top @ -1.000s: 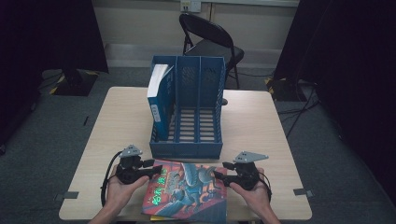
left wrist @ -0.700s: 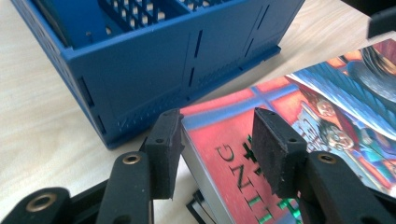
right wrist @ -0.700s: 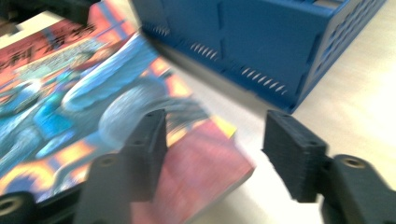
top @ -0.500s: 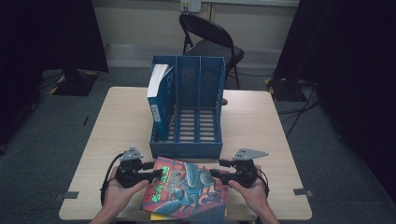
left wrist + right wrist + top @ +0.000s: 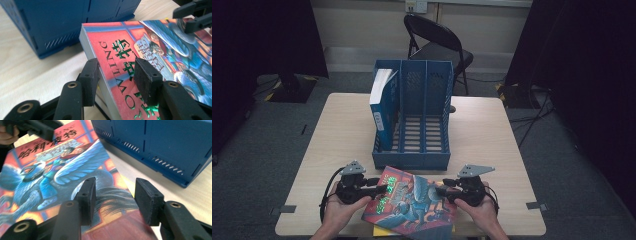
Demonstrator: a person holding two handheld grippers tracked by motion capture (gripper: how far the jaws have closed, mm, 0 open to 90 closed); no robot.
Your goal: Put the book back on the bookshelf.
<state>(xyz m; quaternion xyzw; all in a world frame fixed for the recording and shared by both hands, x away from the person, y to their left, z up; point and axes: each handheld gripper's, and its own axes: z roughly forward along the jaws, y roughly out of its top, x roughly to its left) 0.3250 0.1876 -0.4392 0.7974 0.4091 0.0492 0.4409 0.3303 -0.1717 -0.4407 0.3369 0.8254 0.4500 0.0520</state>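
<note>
- High view had my left gripper [image 5: 381, 188] and right gripper [image 5: 443, 190] at opposite edges of the colourful book [image 5: 414, 202], near the blue file rack [image 5: 412, 160].
- Both jaws had just been closing, straddling the book's edges; I couldn't tell whether the pads pressed.

From the high view, the near edge of the red book [image 5: 412, 205] runs off the bottom of the picture, and I see a yellow book [image 5: 379, 231] beneath it as a mere sliver, its cover hidden. My forearms are cut off there too. In the left gripper view, the left gripper [image 5: 116, 80] straddles the red book's spine edge; I cannot tell whether its fingers [image 5: 146, 80] press the cover. In the right gripper view, the right gripper [image 5: 113, 198] sits over the opposite edge, contact equally unclear. The label on the white book [image 5: 381, 102] in the blue file rack [image 5: 427, 155] is too small to read.
</note>
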